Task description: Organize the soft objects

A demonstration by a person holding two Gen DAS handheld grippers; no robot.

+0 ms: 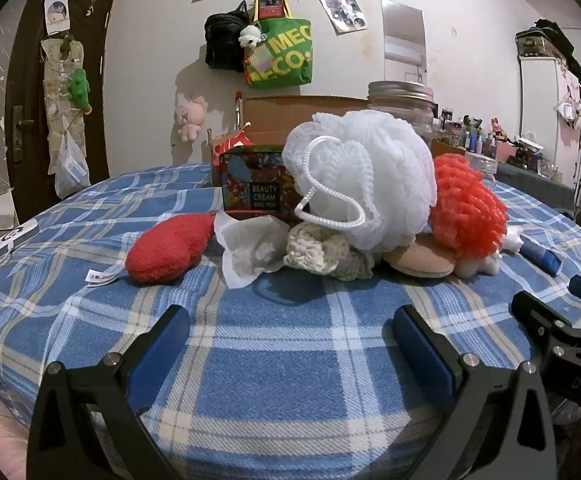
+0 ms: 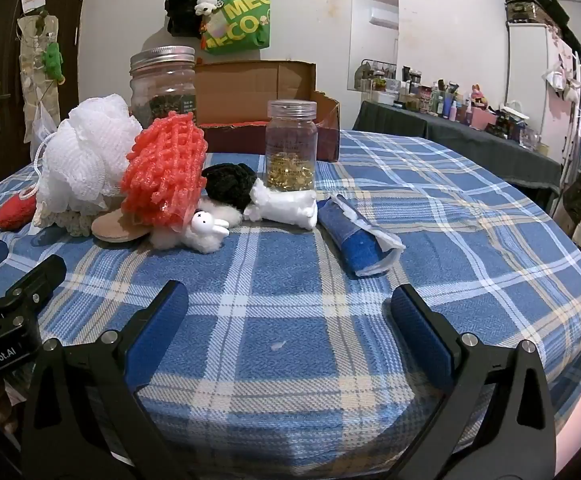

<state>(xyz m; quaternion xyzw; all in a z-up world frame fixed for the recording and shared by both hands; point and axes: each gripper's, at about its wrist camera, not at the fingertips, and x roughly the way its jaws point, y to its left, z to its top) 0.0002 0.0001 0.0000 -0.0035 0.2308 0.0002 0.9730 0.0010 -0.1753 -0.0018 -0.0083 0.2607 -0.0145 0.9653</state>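
A heap of soft things lies on the blue plaid cloth (image 1: 290,360). It holds a white mesh pouf (image 1: 362,176), a coral mesh pouf (image 1: 466,208), a red plush pad (image 1: 166,250), crumpled white tissue (image 1: 246,244), a cream knit piece (image 1: 314,250) and a beige round pad (image 1: 418,260). The right wrist view adds a small white bunny toy (image 2: 204,230), a black knit ball (image 2: 228,184), a white cotton roll (image 2: 286,204) and a blue rolled cloth (image 2: 358,236). My left gripper (image 1: 290,320) is open, short of the heap. My right gripper (image 2: 288,308) is open over bare cloth.
Behind the heap stand a patterned tin (image 1: 254,184), a large lidded glass jar (image 2: 164,80), a small jar with gold bits (image 2: 290,144) and an open cardboard box (image 2: 258,100). A white device (image 1: 10,238) lies at the left. A cluttered dark side table (image 2: 470,136) stands at the back right.
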